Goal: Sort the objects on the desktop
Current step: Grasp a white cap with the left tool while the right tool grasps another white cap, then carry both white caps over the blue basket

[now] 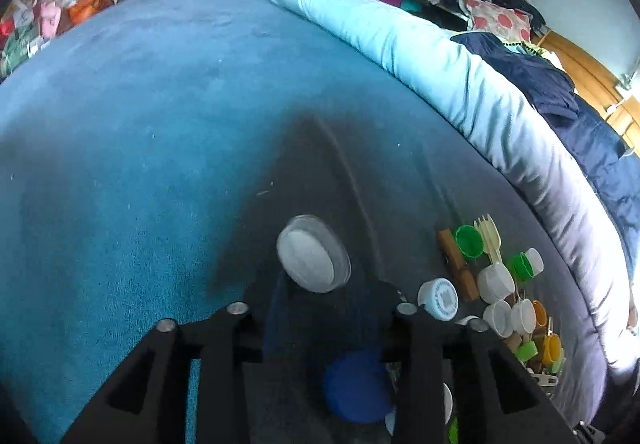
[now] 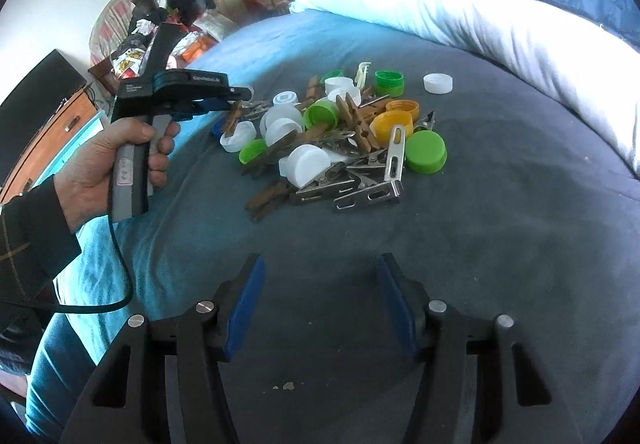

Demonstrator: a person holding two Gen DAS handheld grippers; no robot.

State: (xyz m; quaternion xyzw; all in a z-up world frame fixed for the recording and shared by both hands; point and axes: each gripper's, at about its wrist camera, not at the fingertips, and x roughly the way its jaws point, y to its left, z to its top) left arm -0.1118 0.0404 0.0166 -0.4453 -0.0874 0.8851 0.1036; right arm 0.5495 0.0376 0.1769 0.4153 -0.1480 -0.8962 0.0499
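Blue bedspread (image 2: 500, 244) lies bare around released right tongs (image 2: 320, 308); left tongs' (image 1: 332, 308) grip unclear.

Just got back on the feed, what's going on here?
A person is sorting a pile of bottle caps, wooden clothespins and metal clips on a blue-grey bed cover. The left gripper, held in a hand, has its tips at the pile's left edge, by a large white cap; blur hides whether it grips anything. The right gripper is open and empty, short of the pile. Most items are heaped together; a lone white cap lies apart.
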